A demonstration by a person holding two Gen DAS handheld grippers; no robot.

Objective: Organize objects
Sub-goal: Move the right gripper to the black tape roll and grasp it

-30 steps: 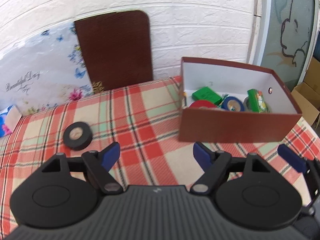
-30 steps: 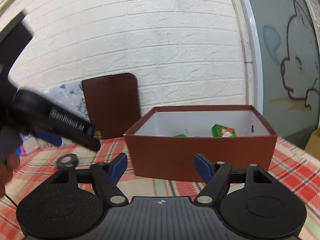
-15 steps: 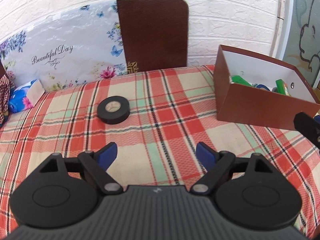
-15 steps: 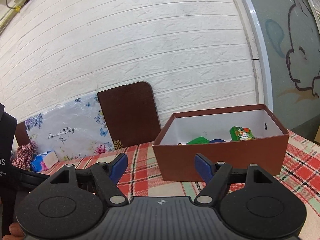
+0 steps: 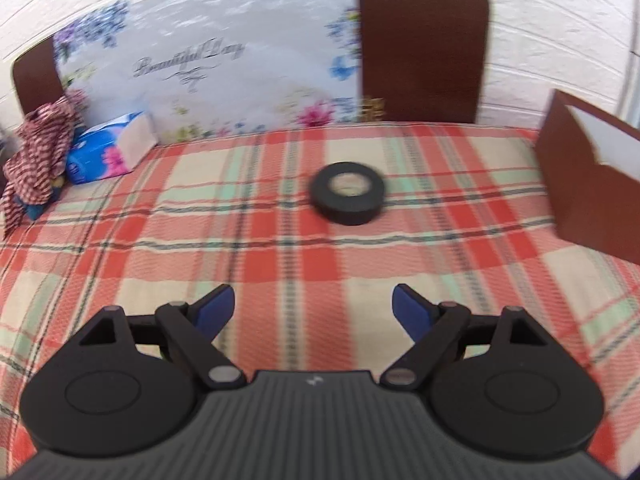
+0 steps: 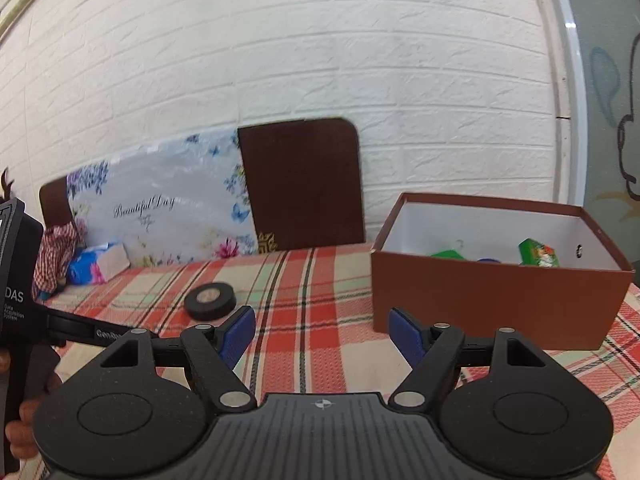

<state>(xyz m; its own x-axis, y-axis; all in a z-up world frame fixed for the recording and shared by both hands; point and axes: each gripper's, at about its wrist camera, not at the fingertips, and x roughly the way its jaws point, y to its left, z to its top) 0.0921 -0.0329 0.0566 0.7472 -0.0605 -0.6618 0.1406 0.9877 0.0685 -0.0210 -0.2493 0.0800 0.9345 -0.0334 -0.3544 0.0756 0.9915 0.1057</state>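
Nearest to each camera, both grippers hung over the plaid tablecloth (image 5: 280,248) with nothing between their blue pads: the left gripper (image 5: 313,307) had its fingers spread wide above the red, cream and green checks, and the right gripper (image 6: 322,330) was parted just as far and gripped nothing. Beyond the left gripper's fingertips, apart from them, a roll of black tape (image 5: 349,193) lay flat on the cloth, its hole facing up; in the right wrist view the same roll sat ahead and to the left. To its right stood an open brown cardboard box (image 6: 496,300) with white inner walls, holding a green packet (image 6: 538,253) and other items only partly visible over the rim. Toward the far left edge of the table a blue tissue pack (image 5: 108,146) rested beside a bundle of red checked cloth (image 5: 38,148). Behind these, a floral board (image 5: 208,52) reading "Beautiful Day" and a dark brown panel (image 5: 420,40) leaned against the white brick wall (image 6: 280,60). At the far right a grey painted wall (image 6: 612,100) carried a cartoon outline.
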